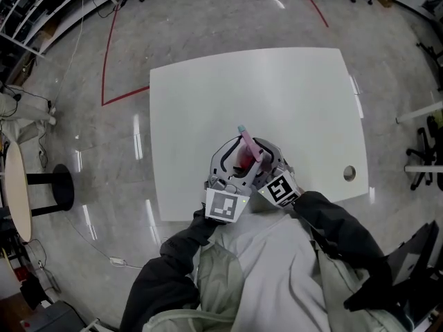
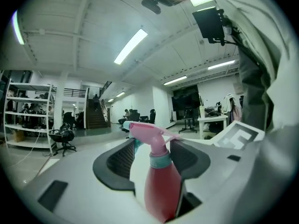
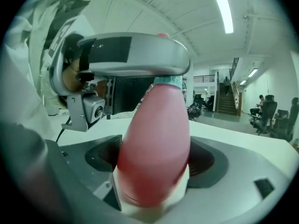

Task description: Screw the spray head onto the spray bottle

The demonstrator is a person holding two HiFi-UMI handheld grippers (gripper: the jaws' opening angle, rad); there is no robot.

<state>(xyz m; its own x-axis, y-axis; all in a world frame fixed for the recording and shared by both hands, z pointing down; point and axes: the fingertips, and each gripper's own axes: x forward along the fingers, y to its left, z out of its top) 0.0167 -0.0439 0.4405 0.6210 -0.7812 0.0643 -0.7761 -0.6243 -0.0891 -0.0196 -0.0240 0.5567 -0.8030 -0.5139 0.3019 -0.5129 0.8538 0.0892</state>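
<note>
A pink spray bottle (image 1: 243, 162) with a pink spray head (image 1: 248, 142) and teal nozzle is held up near the front edge of the white table (image 1: 291, 95). My right gripper (image 3: 156, 146) is shut on the bottle's body (image 3: 159, 120), which fills the space between its pads. My left gripper (image 2: 153, 143) has the spray head (image 2: 149, 133) and teal collar between its jaws. The right jaw lies against the collar, and a light gap shows on the left side. In the head view the left gripper (image 1: 232, 159) and right gripper (image 1: 261, 159) sit close together.
The table has a round hole (image 1: 349, 173) near its right front corner. A round side table (image 1: 17, 192) stands on the floor to the left, with cables around it. Office chairs stand at the room's far edge and right side. A red line (image 1: 107, 61) marks the floor.
</note>
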